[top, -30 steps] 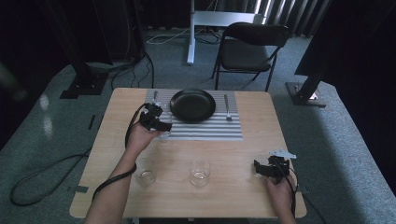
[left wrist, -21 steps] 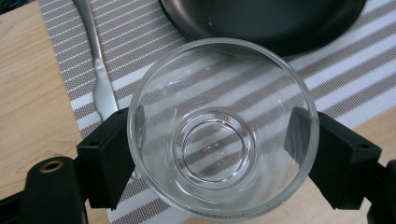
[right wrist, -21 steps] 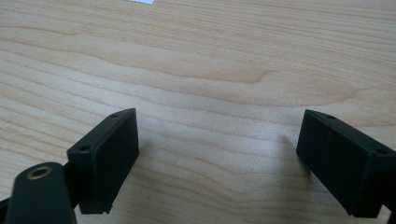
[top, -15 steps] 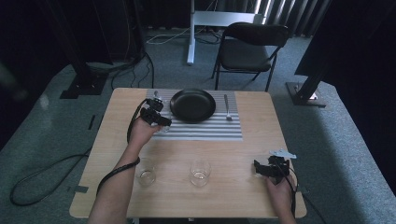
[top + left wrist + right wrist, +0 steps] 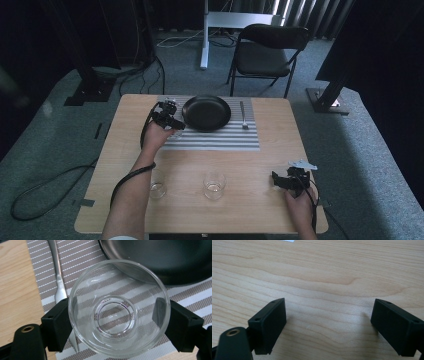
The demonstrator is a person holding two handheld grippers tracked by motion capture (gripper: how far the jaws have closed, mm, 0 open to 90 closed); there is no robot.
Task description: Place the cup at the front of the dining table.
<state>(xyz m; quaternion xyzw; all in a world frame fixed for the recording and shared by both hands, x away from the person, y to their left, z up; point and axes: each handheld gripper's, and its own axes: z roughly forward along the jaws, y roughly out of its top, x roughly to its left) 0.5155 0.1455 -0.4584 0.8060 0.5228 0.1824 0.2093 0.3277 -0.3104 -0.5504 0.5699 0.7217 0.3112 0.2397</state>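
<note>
Wooden tabletop [image 5: 250,210] on grey carpet, dark room.
Left gripper [image 5: 116,320] clamps a glass bowl [image 5: 117,307], mouth toward its camera, over the striped mat [image 5: 220,142] near the far edge; right gripper [image 5: 328,325] gapes empty.

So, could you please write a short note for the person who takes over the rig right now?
Left gripper: shut on a clear glass, held above the striped placemat, left of the black plate, with a piece of cutlery under it.
Right gripper: open, nothing held, low over the bare table near its right edge.
Two more glasses stand on the near part of the table; a fork lies right of the plate.
Done: one glass picked up and brought to the placemat.
Left: probably set it down, then see to the other two.
</note>
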